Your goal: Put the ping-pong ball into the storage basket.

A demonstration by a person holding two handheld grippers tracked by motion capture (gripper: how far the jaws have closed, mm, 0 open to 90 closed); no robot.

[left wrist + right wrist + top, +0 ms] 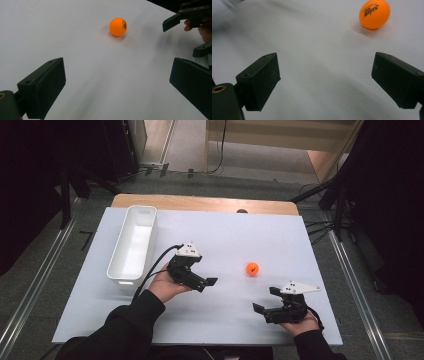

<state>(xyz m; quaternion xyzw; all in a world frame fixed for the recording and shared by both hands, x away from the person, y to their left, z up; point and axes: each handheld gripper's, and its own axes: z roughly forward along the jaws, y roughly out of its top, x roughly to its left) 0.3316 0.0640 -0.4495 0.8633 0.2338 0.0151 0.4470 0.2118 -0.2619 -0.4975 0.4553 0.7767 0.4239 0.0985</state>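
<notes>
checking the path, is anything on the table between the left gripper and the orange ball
Nothing: in the left gripper view the stretch from the left gripper to the orange ball is bare white table; the high view agrees.

Table sheet point(225, 240): bare white surface around the orange ball point(253, 268) on every side; nothing touches it. White bin point(133, 245): stands along the left part of the sheet, well apart from the ball. Left gripper point(210, 282): jaws spread wide, open sheet between it and the ball. Right gripper point(265, 300): jaws spread wide, near the ball, path unobstructed.
</notes>
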